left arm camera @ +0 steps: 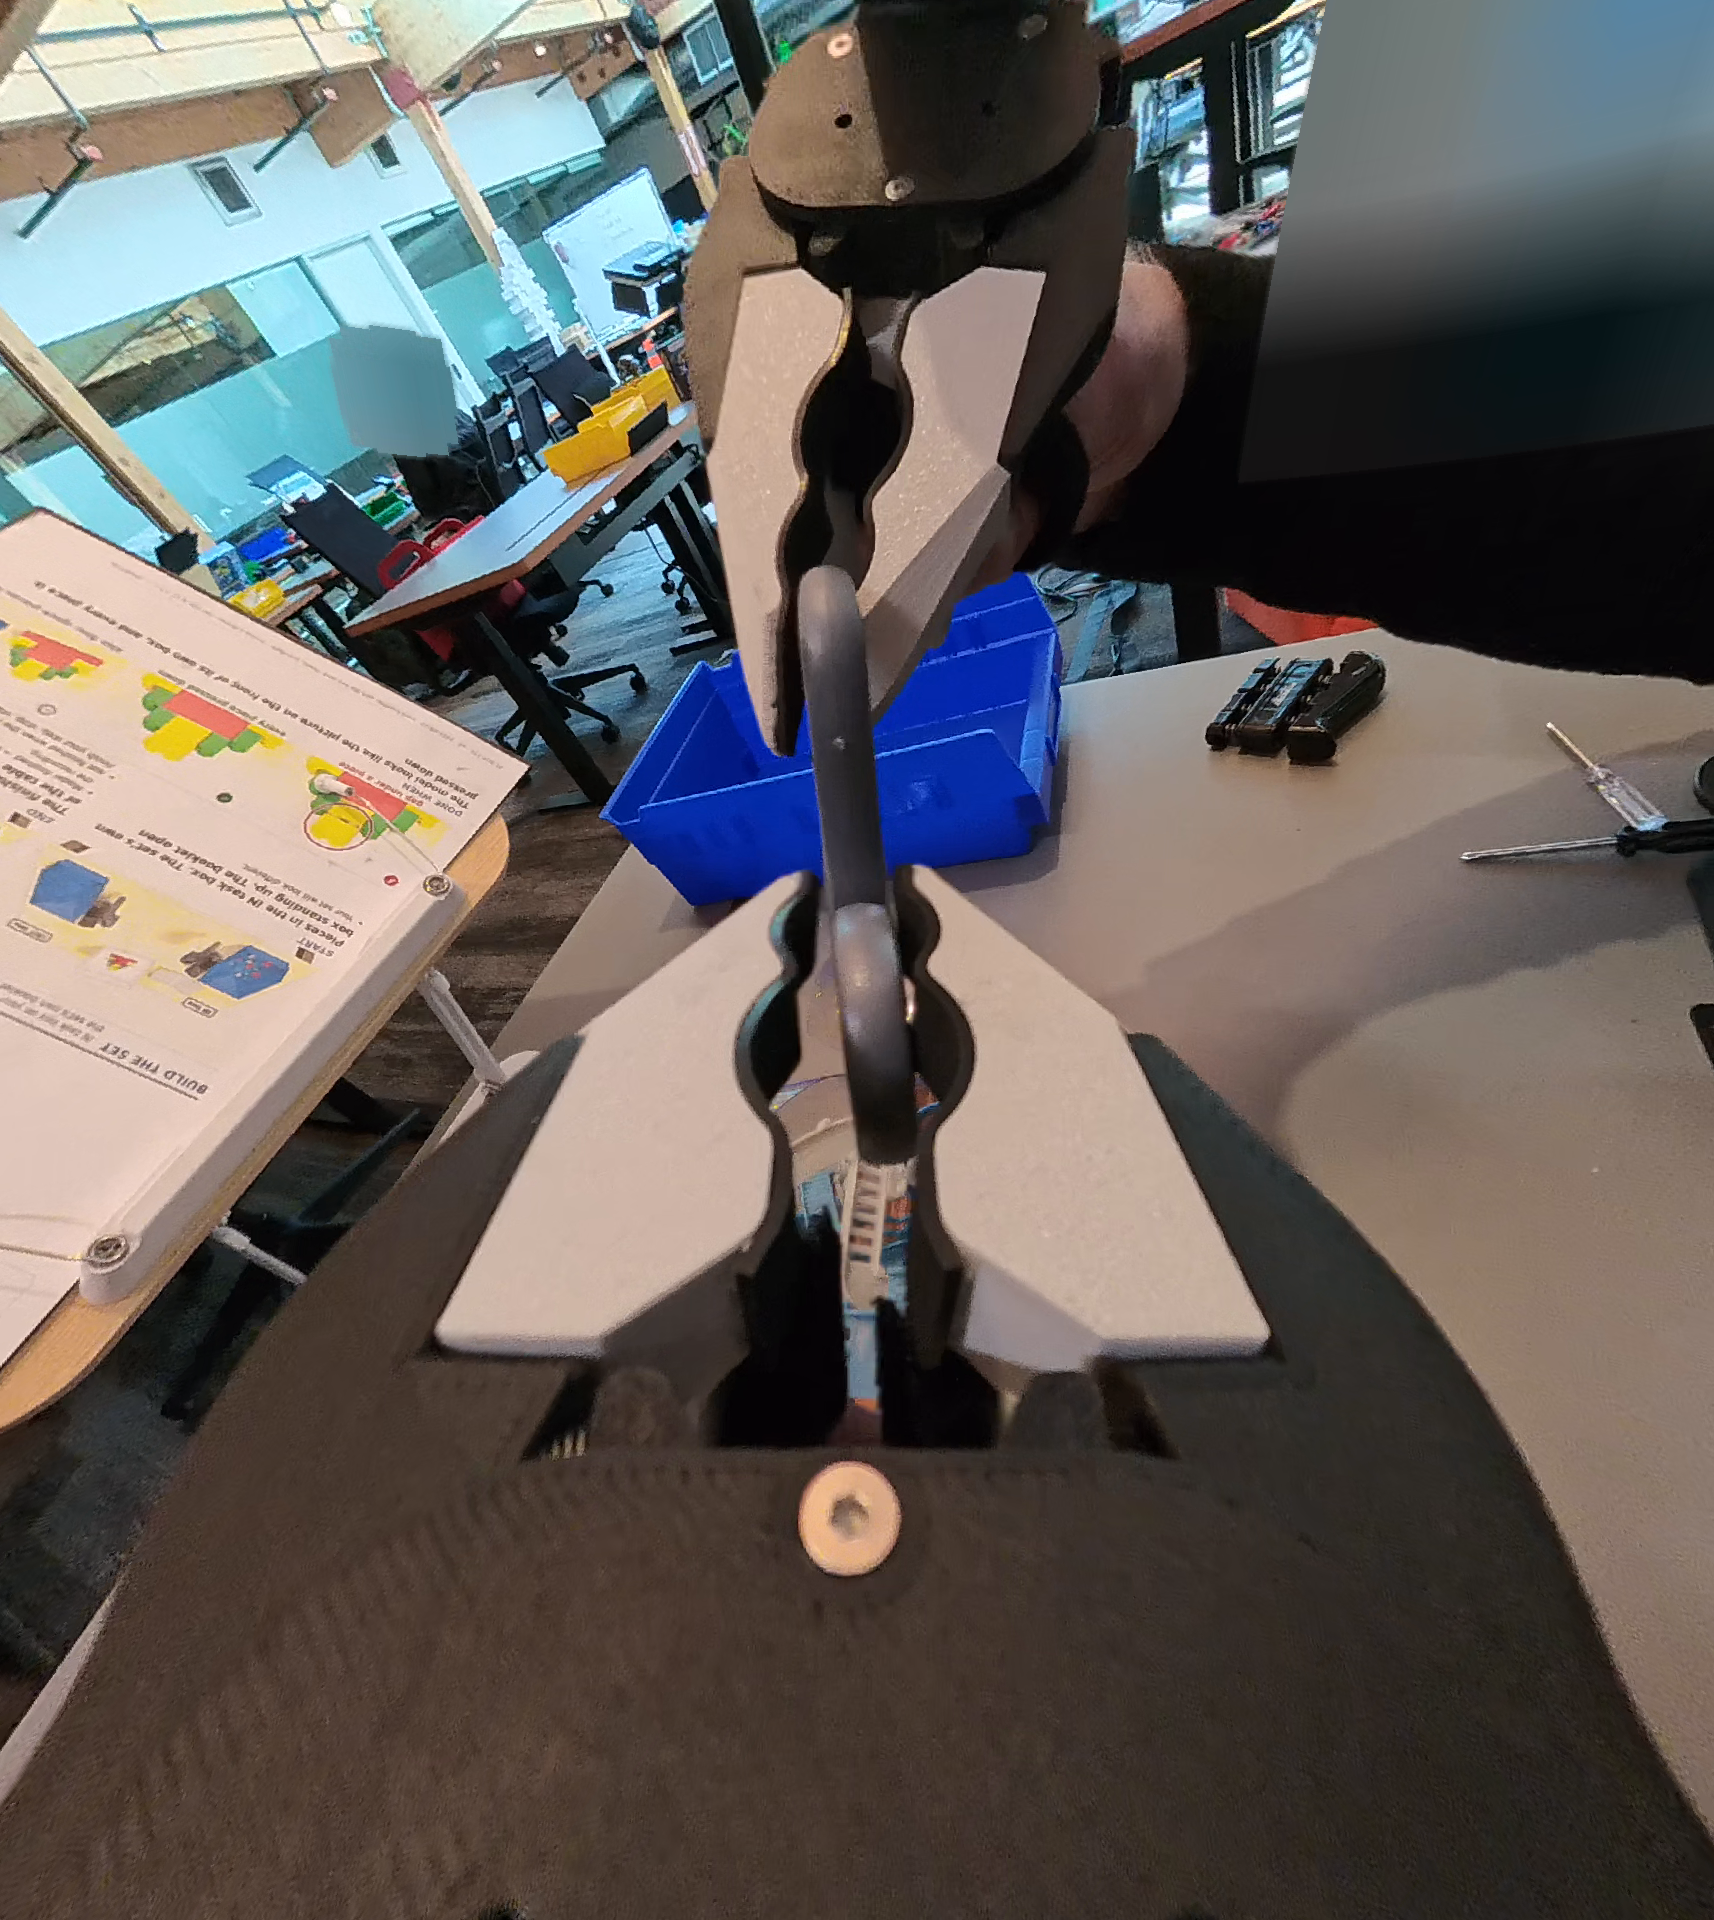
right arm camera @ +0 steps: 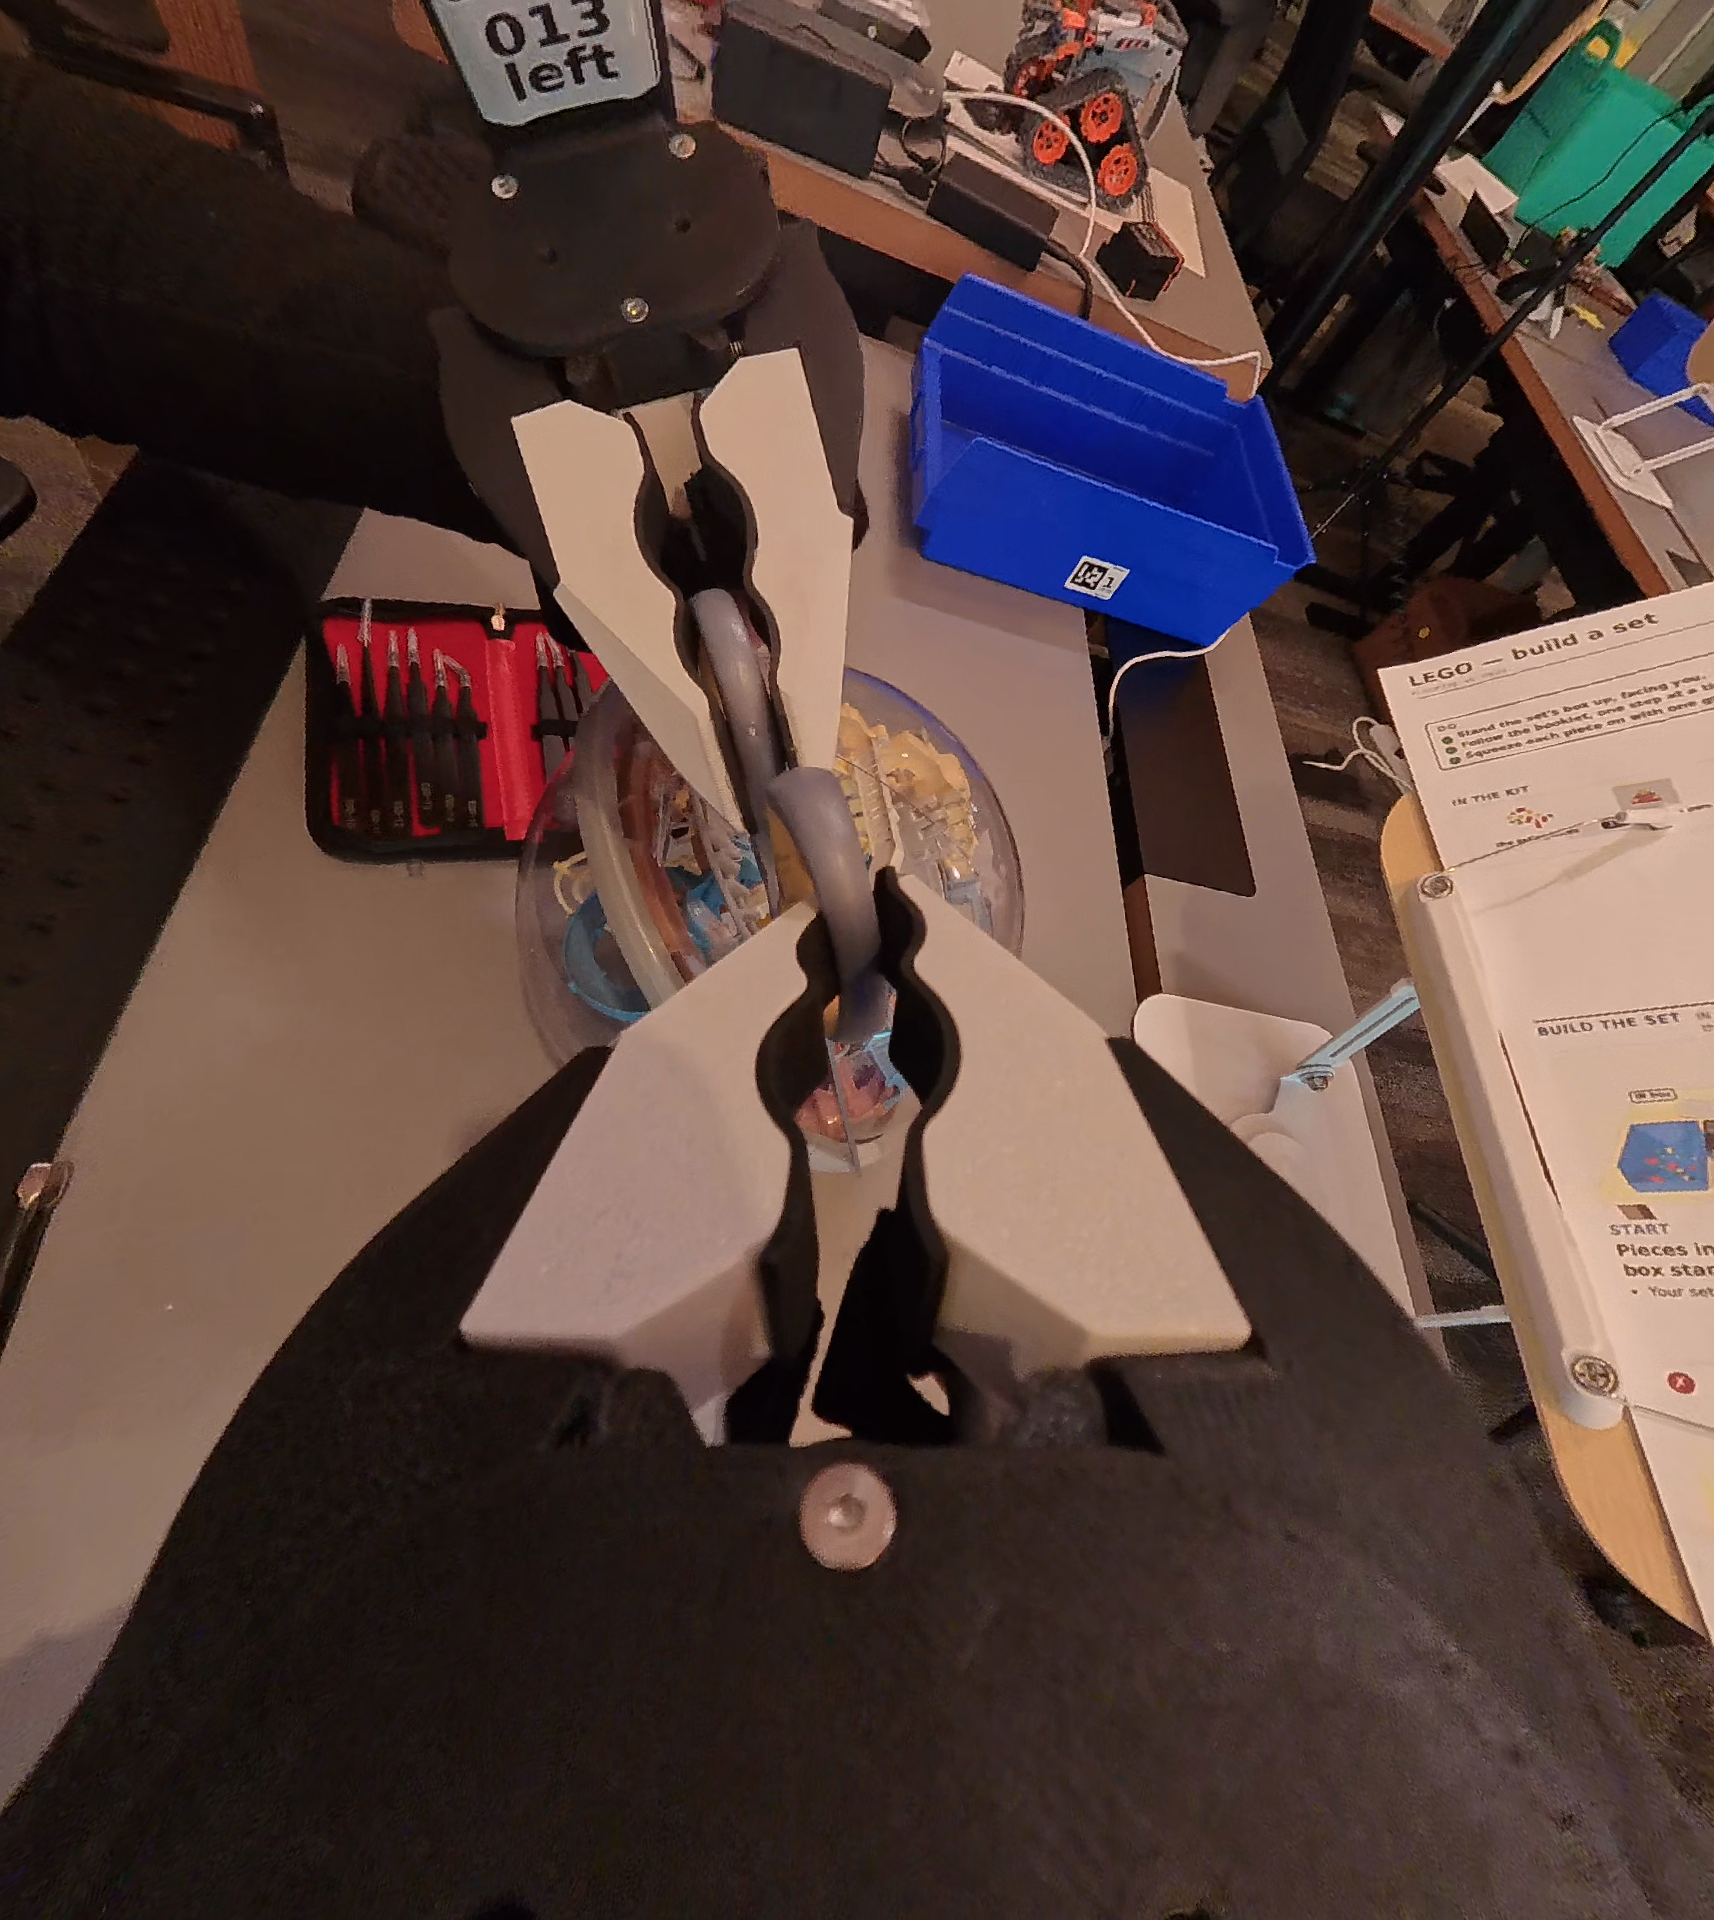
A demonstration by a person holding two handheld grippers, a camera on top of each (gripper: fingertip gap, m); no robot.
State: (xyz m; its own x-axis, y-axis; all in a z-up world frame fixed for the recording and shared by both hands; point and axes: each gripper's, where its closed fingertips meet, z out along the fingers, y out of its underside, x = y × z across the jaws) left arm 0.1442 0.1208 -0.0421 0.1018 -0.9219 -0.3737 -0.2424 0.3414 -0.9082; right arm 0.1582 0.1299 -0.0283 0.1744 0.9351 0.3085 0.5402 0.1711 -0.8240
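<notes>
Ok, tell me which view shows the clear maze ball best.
The right wrist view. There the clear maze ball sits on the grey table, its coloured tracks visible beneath both grippers, which are shut on its grey handle. The left wrist view shows only slivers of it between the left gripper's fingers.

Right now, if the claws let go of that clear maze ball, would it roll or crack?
The clear maze ball is round, so it would probably roll across the grey table. Its thin transparent shell looks rigid and may crack. The grey band both claws pinch looks stiff.
</notes>
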